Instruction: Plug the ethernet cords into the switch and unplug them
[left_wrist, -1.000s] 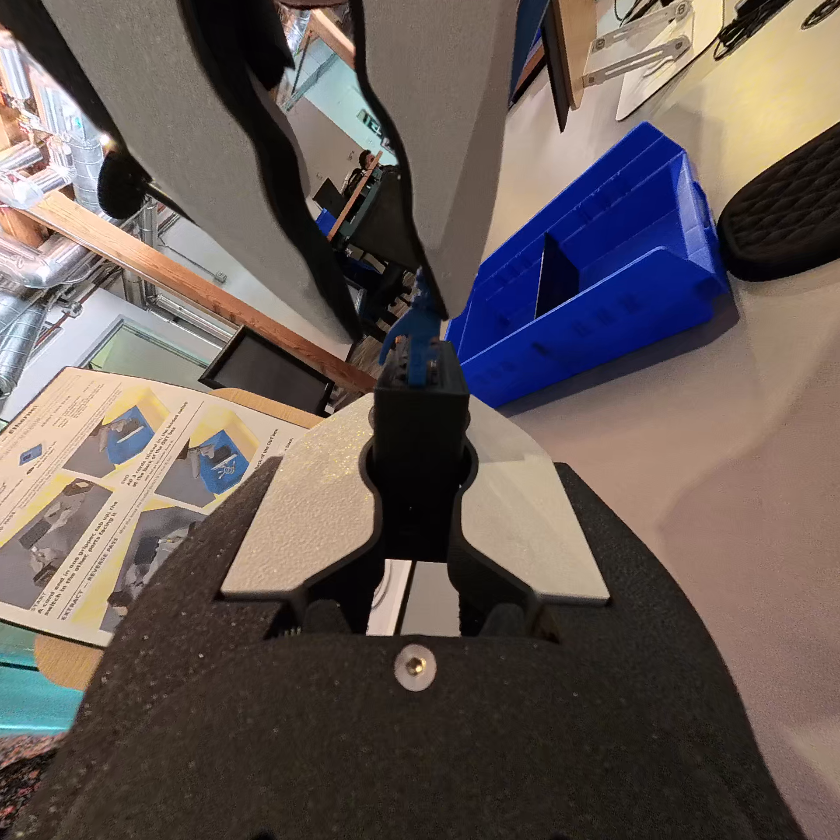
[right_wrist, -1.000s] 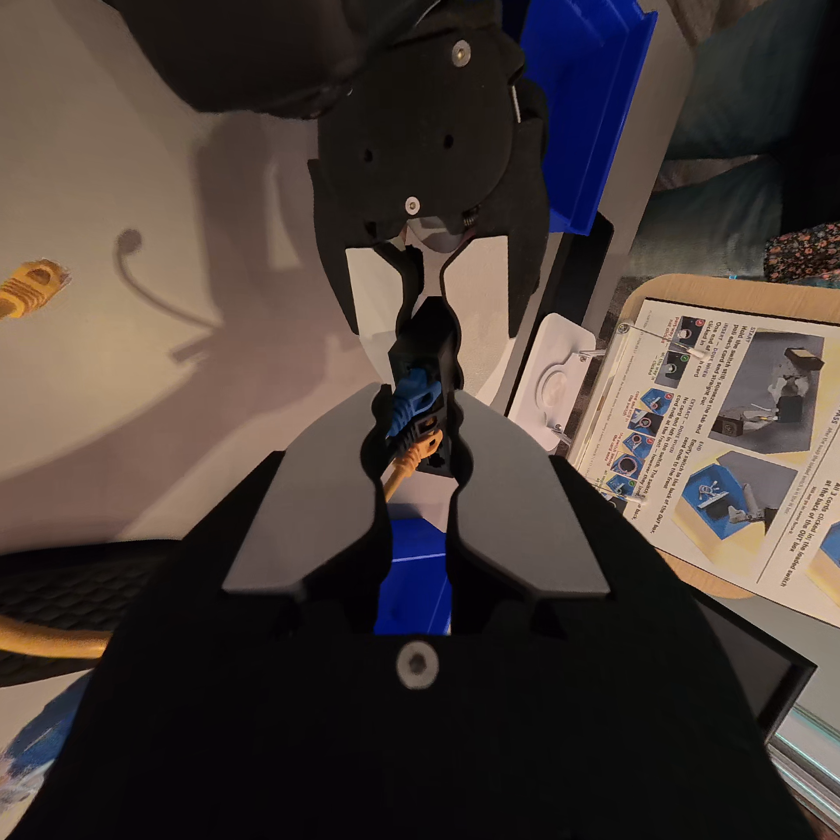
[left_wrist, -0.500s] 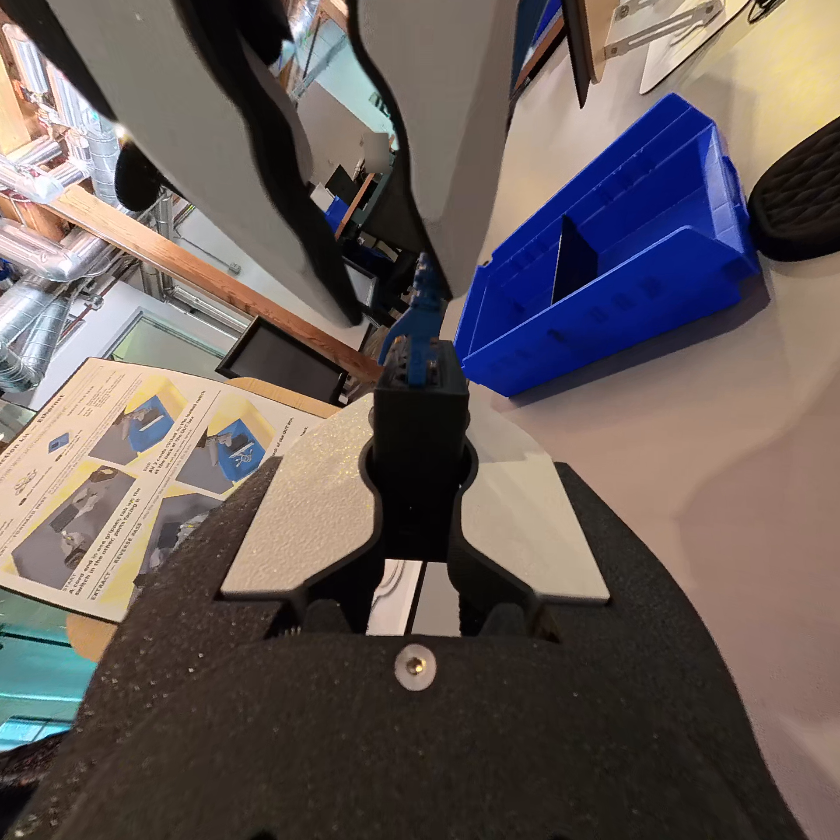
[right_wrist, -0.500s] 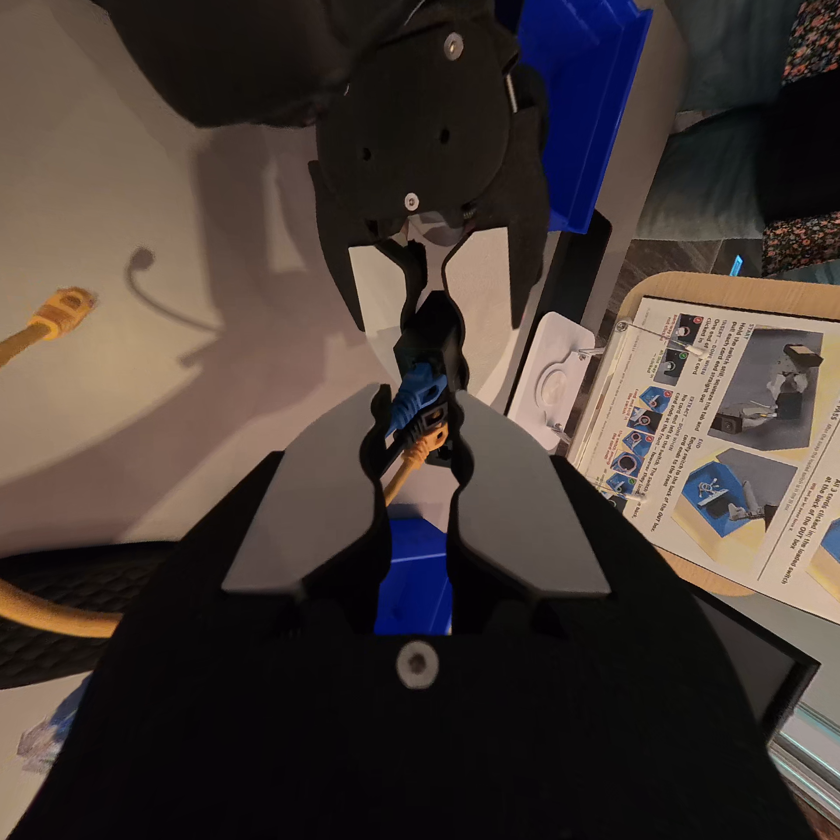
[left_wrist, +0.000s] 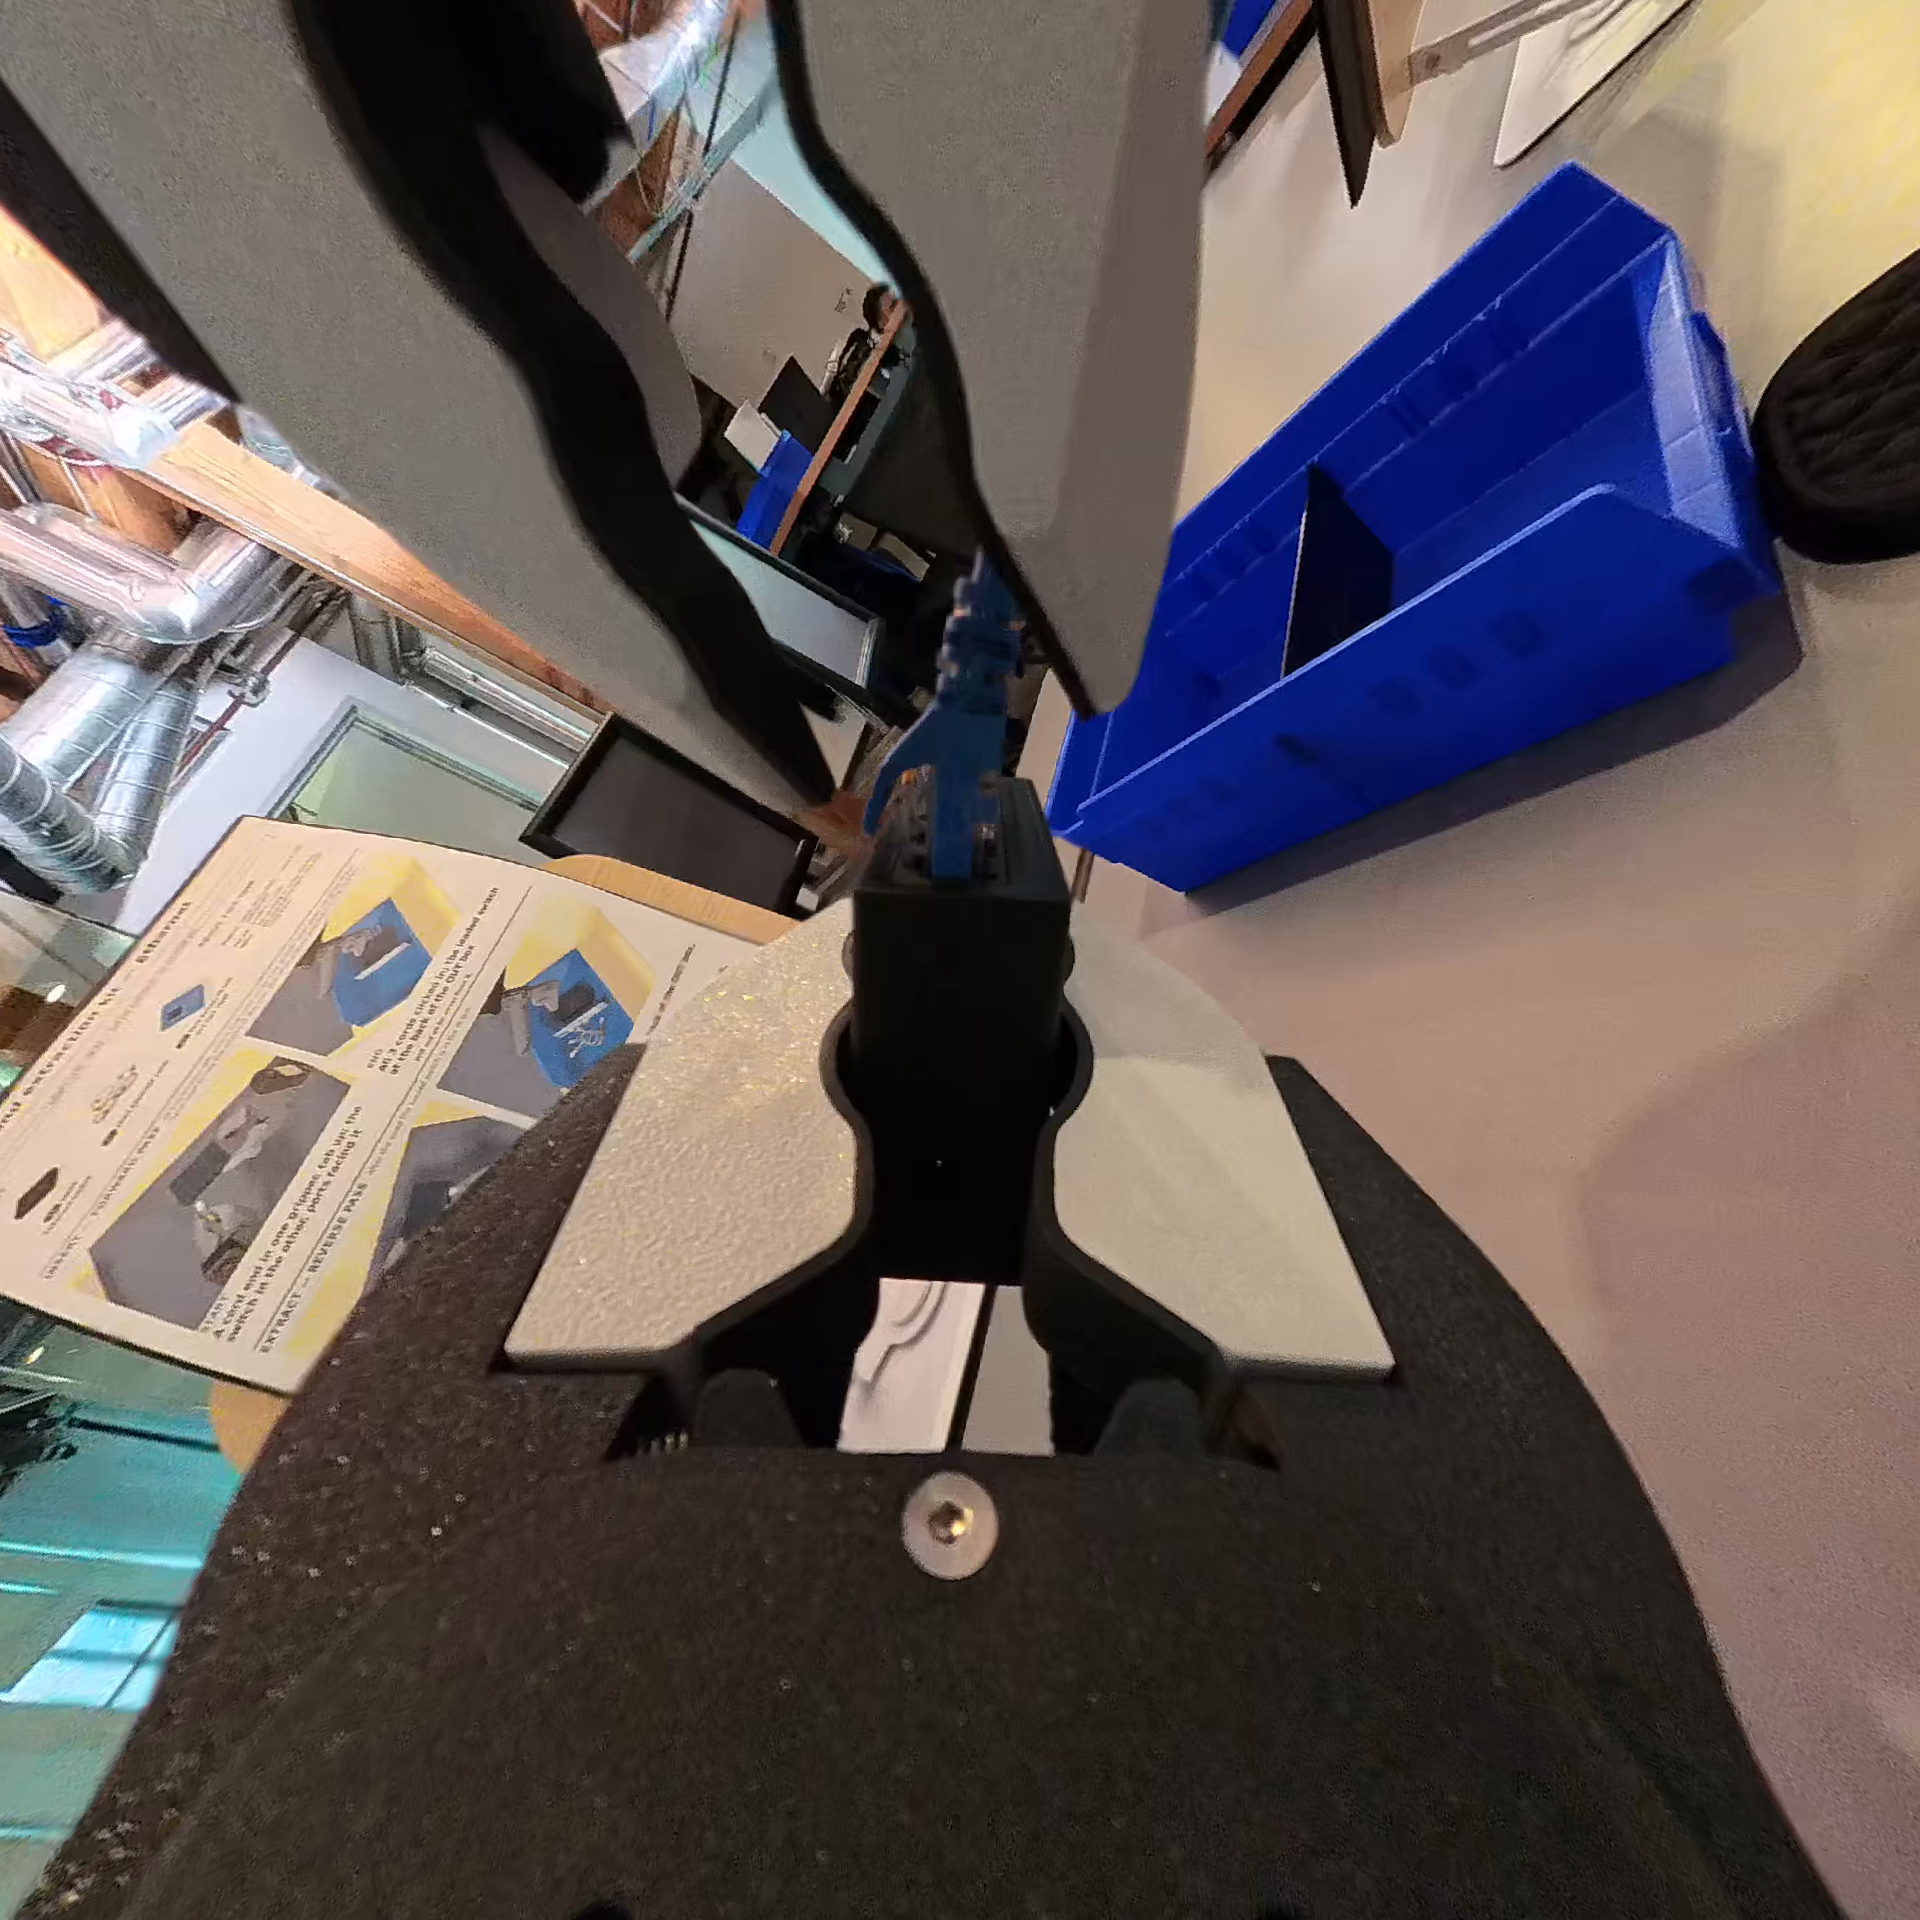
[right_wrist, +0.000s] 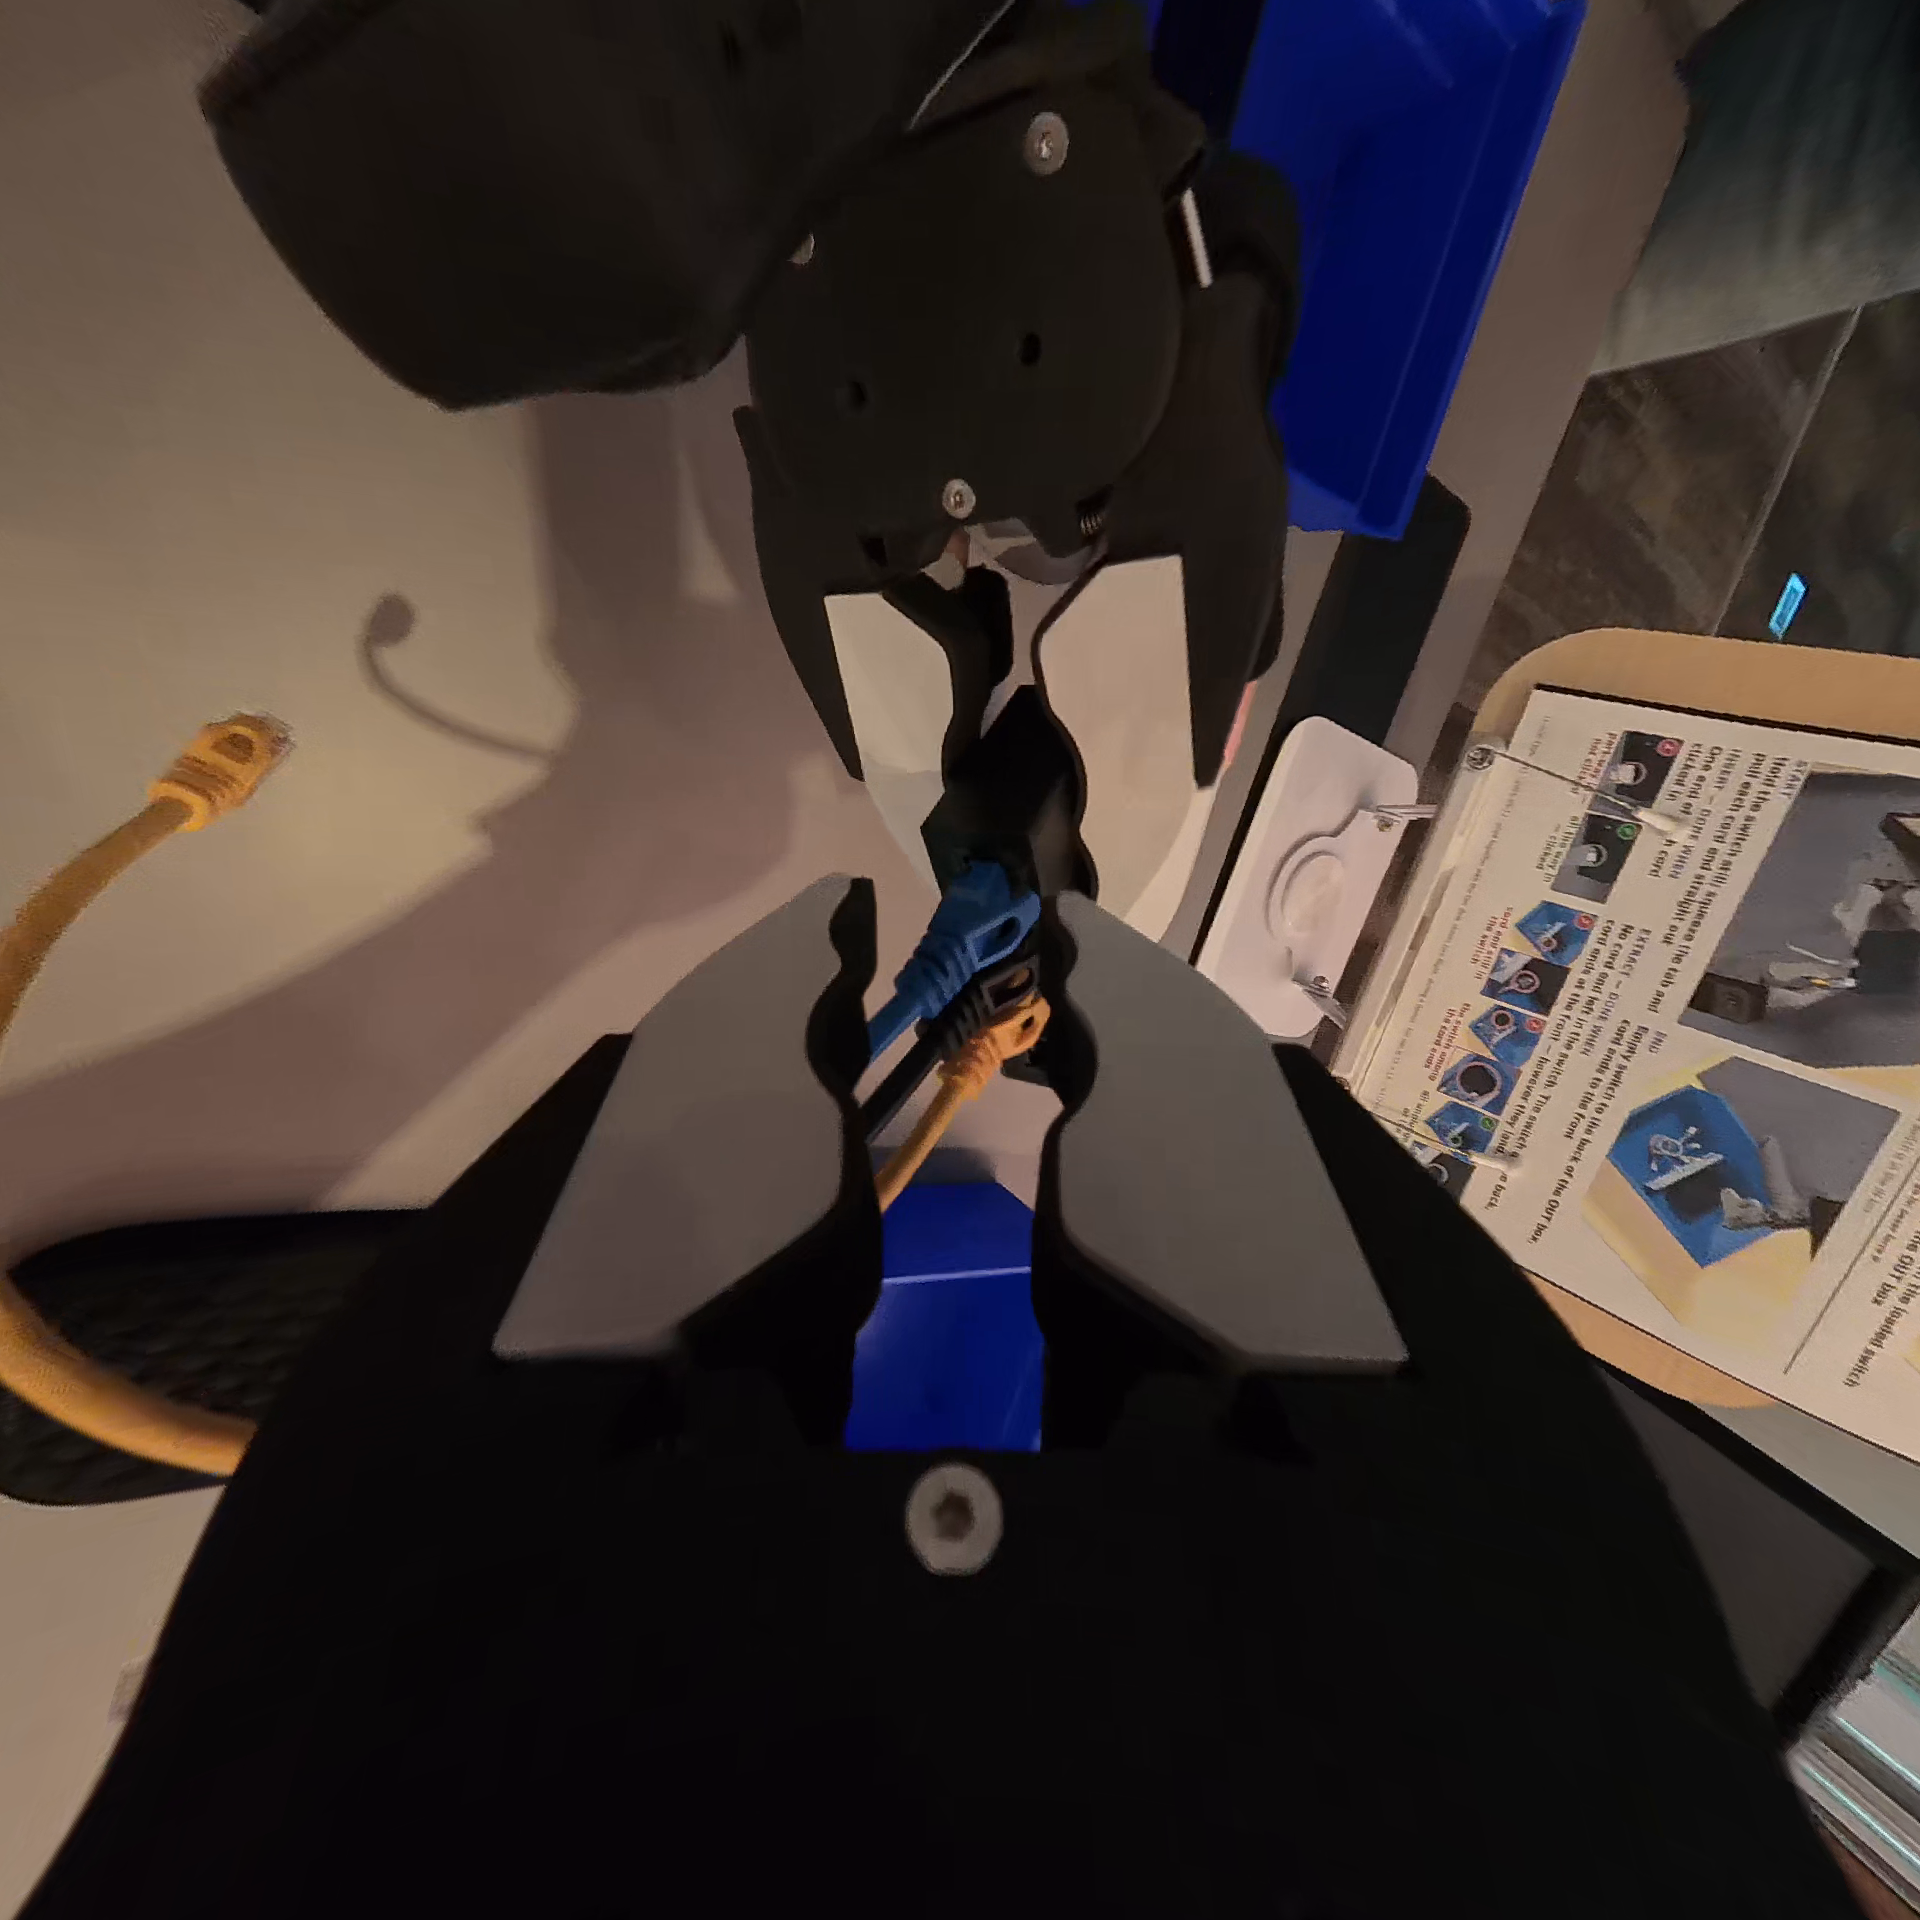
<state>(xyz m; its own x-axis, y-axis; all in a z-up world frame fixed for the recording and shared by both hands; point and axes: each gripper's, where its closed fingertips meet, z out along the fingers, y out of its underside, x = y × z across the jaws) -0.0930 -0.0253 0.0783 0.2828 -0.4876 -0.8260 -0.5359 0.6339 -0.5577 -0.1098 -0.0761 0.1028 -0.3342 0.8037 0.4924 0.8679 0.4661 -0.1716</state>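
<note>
The left tool was clamped on the switch, a black box held upright between its fingers with the port face turned away from the camera. In the right wrist view the same left tool hung above, gripping the switch from the far side, ports facing the right tool.

Three cords sat in the ports, one under another: a blue plug on top, a black plug in the middle and an orange plug at the bottom. In the left wrist view only the blue plug showed, rising past the switch's far edge.

The right tool was parted, its fingers standing to either side of the plugs and gripping nothing. The three cords ran back through the gap between the fingers. Its right finger lay just beside the switch; whether it touched could not be told.

The orange cord's free end lay on the table to the left, well apart from the switch. A blue bin stood on the table beyond the tools. An instruction sheet lay to the right.
</note>
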